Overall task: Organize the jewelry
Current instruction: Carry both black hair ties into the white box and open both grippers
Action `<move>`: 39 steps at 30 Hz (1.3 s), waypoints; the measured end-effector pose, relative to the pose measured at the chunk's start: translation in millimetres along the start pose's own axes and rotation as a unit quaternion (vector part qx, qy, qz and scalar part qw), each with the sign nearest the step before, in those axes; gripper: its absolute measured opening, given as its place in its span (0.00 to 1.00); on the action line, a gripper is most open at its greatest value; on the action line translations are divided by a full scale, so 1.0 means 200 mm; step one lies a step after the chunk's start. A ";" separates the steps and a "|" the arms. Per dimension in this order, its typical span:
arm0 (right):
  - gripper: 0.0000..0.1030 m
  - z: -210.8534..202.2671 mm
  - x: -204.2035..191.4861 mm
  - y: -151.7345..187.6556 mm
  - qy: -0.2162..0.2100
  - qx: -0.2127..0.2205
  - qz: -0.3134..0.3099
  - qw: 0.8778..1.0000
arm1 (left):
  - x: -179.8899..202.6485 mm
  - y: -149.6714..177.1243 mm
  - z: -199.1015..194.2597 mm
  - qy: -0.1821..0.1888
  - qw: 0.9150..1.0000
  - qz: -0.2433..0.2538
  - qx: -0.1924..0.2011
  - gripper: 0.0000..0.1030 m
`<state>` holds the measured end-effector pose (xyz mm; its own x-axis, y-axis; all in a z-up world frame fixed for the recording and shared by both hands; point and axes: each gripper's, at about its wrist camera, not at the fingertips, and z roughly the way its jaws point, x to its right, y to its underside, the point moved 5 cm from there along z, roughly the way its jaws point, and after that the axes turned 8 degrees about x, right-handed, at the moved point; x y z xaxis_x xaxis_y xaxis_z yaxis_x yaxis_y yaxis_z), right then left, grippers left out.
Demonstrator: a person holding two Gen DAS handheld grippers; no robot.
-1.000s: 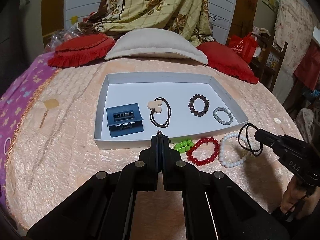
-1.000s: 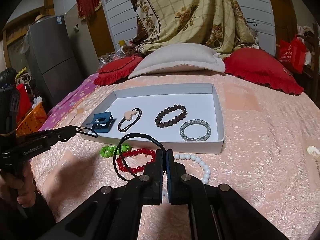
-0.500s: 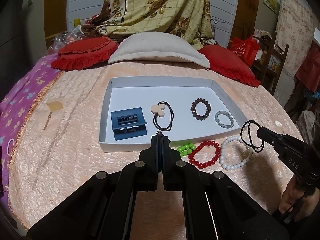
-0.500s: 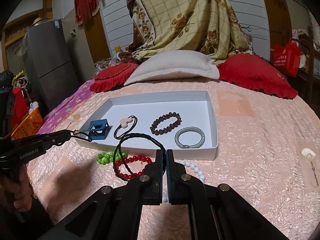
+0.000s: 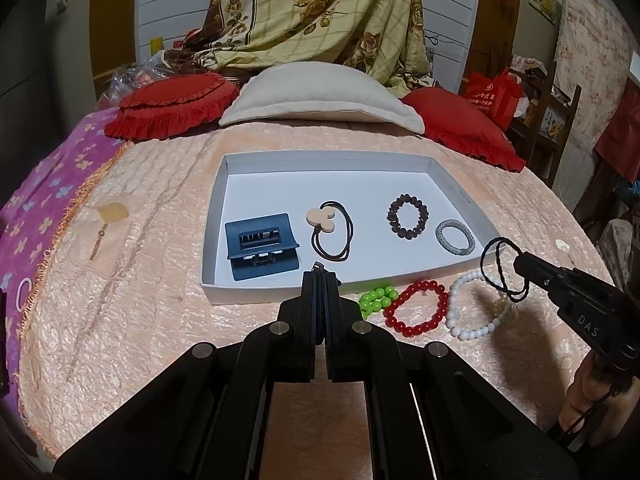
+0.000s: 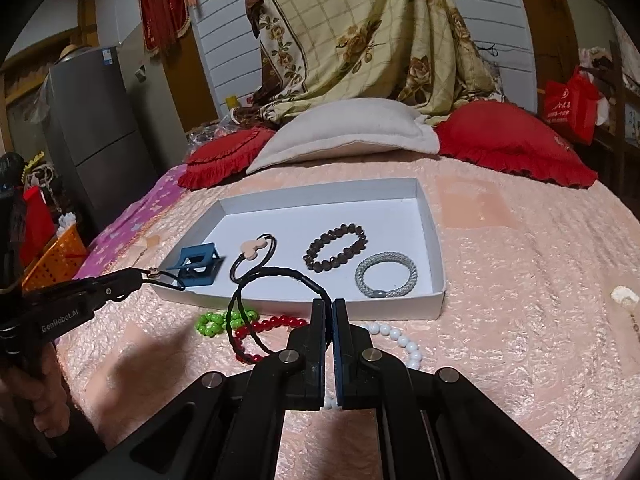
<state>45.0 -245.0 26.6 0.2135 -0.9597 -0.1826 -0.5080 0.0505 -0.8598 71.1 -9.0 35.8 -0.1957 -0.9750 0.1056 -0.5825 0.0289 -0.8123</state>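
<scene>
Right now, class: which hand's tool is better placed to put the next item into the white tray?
The right tool: it is shut on the black braided loop, lifted beside the white tray. The left tool pinches only a small clasp.

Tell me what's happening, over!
Right gripper shut on black cord loop, above bracelets. Left gripper shut on something small. White tray ahead, nothing blocking.

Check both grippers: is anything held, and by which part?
Right gripper pinches a black braided cord loop at one end. Left gripper grips a small metal clasp on a thin cord.
</scene>
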 end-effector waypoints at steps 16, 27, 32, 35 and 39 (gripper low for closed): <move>0.03 0.33 0.01 -0.22 -0.007 -0.019 0.014 1.000 | -0.09 -0.28 0.30 0.023 0.999 -0.032 0.010 0.01; 0.03 0.75 -0.08 -0.32 -0.032 -0.084 0.027 0.996 | -0.20 -0.38 0.68 0.000 0.998 -0.064 -0.011 0.01; 0.03 0.98 -0.08 -0.32 -0.002 -0.134 0.011 0.991 | -0.24 -0.36 0.78 -0.014 0.996 -0.084 -0.034 0.01; 0.03 1.05 -0.07 -0.32 0.006 -0.156 0.017 0.988 | -0.28 -0.33 0.82 -0.030 0.994 -0.092 -0.045 0.01; 0.03 1.11 -0.06 -0.30 0.020 -0.173 0.013 0.985 | -0.29 -0.29 0.85 -0.038 0.993 -0.090 -0.060 0.01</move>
<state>258.3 -175.7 -25.2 0.1674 -0.9699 -0.1768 -0.7677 -0.0158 -0.6406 250.4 8.6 -20.6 -0.0230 -0.9804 0.1956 -0.6927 -0.1254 -0.7102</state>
